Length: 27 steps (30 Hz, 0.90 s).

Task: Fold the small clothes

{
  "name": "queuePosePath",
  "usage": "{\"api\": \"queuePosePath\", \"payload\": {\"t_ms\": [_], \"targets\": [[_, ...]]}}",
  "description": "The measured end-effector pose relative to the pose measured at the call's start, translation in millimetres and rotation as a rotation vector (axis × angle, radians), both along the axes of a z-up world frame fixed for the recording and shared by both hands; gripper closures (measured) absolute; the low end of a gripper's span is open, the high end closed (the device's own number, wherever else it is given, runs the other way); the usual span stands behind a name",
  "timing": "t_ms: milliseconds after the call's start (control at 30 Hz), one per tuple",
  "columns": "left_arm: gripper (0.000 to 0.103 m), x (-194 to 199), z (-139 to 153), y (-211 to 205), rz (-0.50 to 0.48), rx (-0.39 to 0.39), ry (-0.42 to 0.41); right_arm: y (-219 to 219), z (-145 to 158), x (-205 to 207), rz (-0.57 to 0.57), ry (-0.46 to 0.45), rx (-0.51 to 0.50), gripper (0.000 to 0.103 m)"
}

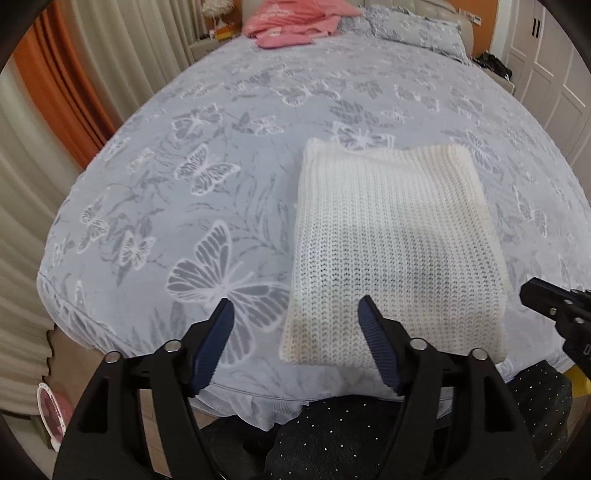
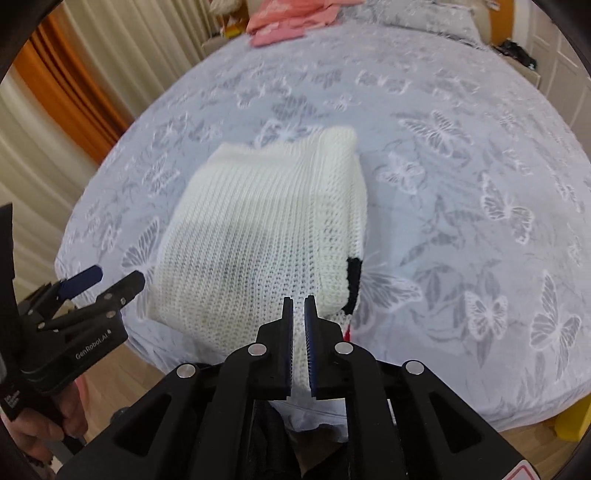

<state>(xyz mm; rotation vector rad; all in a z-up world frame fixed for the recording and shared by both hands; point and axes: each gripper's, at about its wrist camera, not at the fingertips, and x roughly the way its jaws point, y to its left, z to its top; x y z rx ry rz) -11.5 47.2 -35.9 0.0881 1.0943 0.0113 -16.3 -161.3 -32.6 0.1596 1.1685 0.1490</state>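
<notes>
A white knitted garment lies folded into a rectangle near the front edge of the bed; it also shows in the right wrist view, with a black trim at its right side. My left gripper is open and empty, hovering over the garment's near left corner. It also shows at the left of the right wrist view. My right gripper has its jaws nearly closed with a thin gap, above the garment's near edge, holding nothing visible. Its tip shows in the left wrist view.
The bed has a blue-grey butterfly cover. Pink clothes lie at its far end beside pillows. Curtains hang on the left, white cupboard doors on the right. My dark trousers are at the bed's front edge.
</notes>
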Motion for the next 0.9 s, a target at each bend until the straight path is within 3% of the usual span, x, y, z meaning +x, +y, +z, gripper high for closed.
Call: {"api": "queuePosePath", "payload": {"t_ms": [333,367,433,500,733,800,833,900], "targets": [[0.032,-25.7,14.3,3.4,0.002,0.032,-0.062,-0.8,11.9,-22.8,-0.049,-0.05,0.003,0.094],[0.032,-27.6,14.3,3.3,0.0,0.032,-0.062,2.1,8.3,-20.9,-0.037,-0.039,0.001,0.091],[0.032,-32.1,13.1,3.7,0.0,0.033,-0.061,3.4,-2.9,-11.9,-0.019,-0.018,-0.004,0.07],[0.032,-35.8,11.3,5.4,0.005,0.029,-0.055,-2.3,-13.2,2.5,-0.039,0.003,-0.002,0.062],[0.026,-40.8,5.0,17.8,0.03,-0.013,-0.034,-28.1,-58.8,62.4,-0.131,0.136,0.111,0.053],[0.026,-37.6,0.8,19.5,0.033,-0.015,-0.02,-23.1,-68.4,74.2,-0.101,0.167,0.133,0.059],[0.026,-37.6,0.4,19.5,0.035,-0.016,-0.019,-18.6,-67.0,80.1,-0.075,0.167,0.135,0.083],[0.026,-35.8,0.7,20.1,0.034,-0.022,-0.02,-13.4,-41.7,85.1,-0.049,0.089,0.129,0.085]]}}
